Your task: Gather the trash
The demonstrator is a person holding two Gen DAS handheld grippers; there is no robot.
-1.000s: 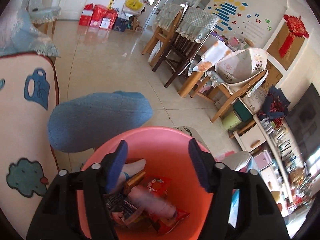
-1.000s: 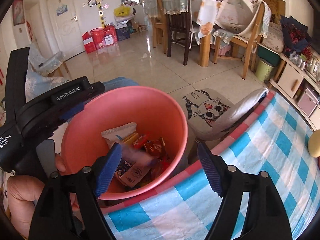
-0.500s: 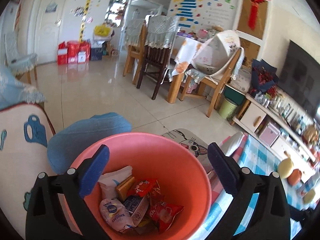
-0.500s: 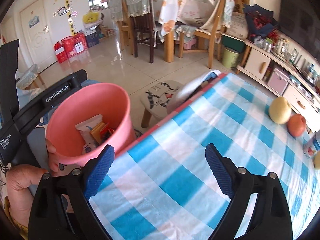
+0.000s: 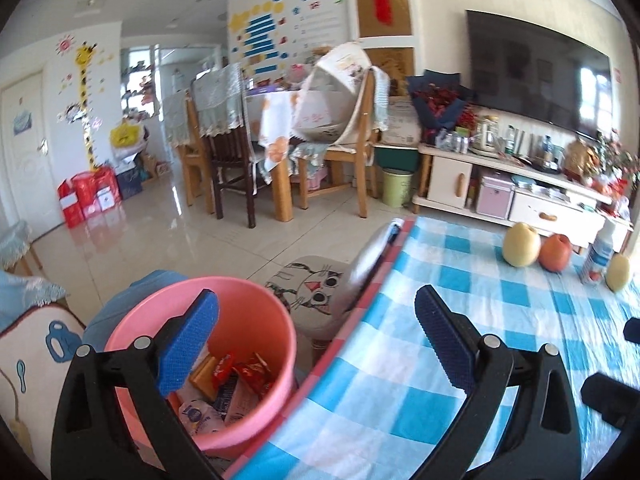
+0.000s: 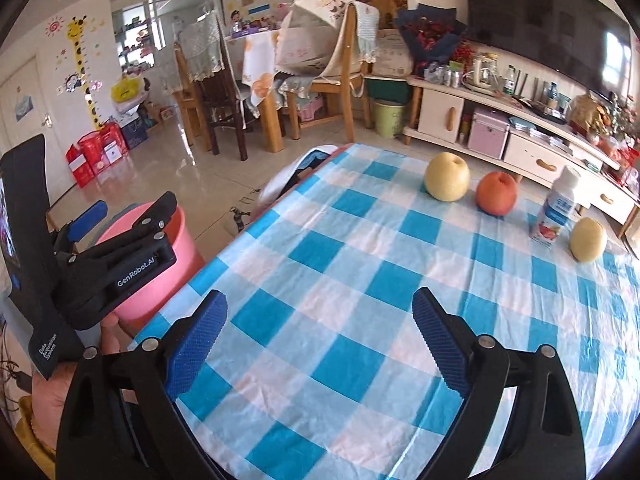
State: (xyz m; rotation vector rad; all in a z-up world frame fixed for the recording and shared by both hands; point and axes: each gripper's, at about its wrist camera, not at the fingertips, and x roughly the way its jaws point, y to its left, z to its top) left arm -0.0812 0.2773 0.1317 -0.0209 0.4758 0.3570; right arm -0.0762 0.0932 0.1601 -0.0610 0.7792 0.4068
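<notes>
A pink bin (image 5: 256, 332) stands on the floor by the table's left edge, holding several snack wrappers (image 5: 240, 376). It also shows in the right wrist view (image 6: 160, 280), partly hidden by the left gripper's body. My left gripper (image 5: 316, 344) is open and empty, above the bin and the table edge. My right gripper (image 6: 320, 340) is open and empty over the blue checked tablecloth (image 6: 360, 260). I see no loose trash on the cloth.
A yellow pear (image 6: 447, 177), an orange-red fruit (image 6: 496, 193), a small drink bottle (image 6: 554, 213) and another pear (image 6: 587, 239) stand at the table's far side. A cat-print stool (image 5: 308, 292) is beside the bin. Dining chairs and a TV cabinet are behind.
Both grippers have swung right, away from above the bin toward the table. The bin has slid to the left of both views and the fruit has come into sight.
</notes>
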